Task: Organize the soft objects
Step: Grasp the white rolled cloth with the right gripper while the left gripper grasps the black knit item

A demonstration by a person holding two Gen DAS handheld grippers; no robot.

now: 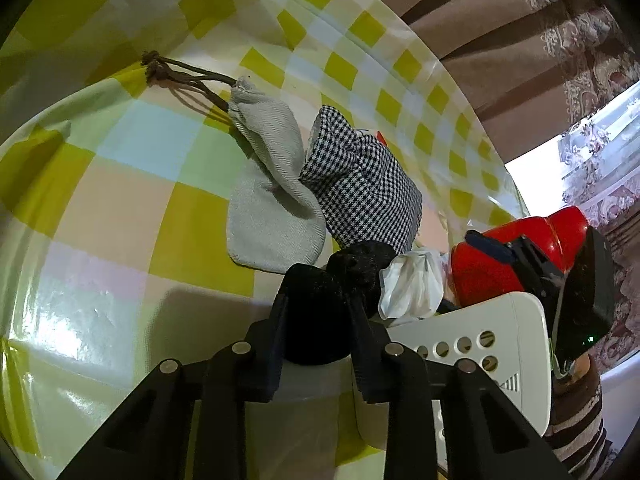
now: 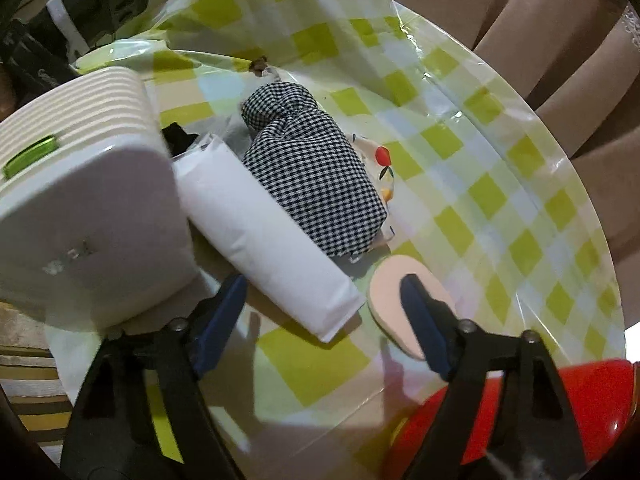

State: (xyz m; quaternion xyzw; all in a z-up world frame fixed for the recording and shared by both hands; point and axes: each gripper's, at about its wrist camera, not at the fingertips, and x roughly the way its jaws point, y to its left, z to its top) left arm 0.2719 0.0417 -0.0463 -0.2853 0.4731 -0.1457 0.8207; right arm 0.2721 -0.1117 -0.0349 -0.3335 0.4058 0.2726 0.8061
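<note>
Brown pleated curtains [image 1: 500,40] hang behind a round desk [image 1: 120,208] covered in a glossy yellow-green checked cloth.

On the left wrist view, the left tool [image 1: 316,308] is clamped on a black fuzzy soft object [image 1: 320,300], its two black fingers pressing either side of the bundle. Just beyond the tips lie a grey drawstring pouch [image 1: 272,200], its brown cord trailing away up-left, and a black-and-white checked pouch [image 1: 360,188] that overlaps the grey one's right edge. A crumpled white plastic bag [image 1: 412,284] sits just right of the black object, with a white perforated basket [image 1: 480,344] and a red container [image 1: 520,256] further right.

On the right wrist view, the right tool [image 2: 324,292] stands wide apart, gripping nothing. A white tissue pack [image 2: 264,248] lies slanted on the desk, its near end between the blue-tipped fingers without visibly touching either. The right fingertip overlaps a pale pink oval sponge [image 2: 388,284]; whether it touches cannot be told. The checked pouch [image 2: 316,184] rests against the pack's far side, partly over a fruit-printed cloth [image 2: 384,164]. A white ribbed box [image 2: 80,200] stands beside the left finger.
</note>
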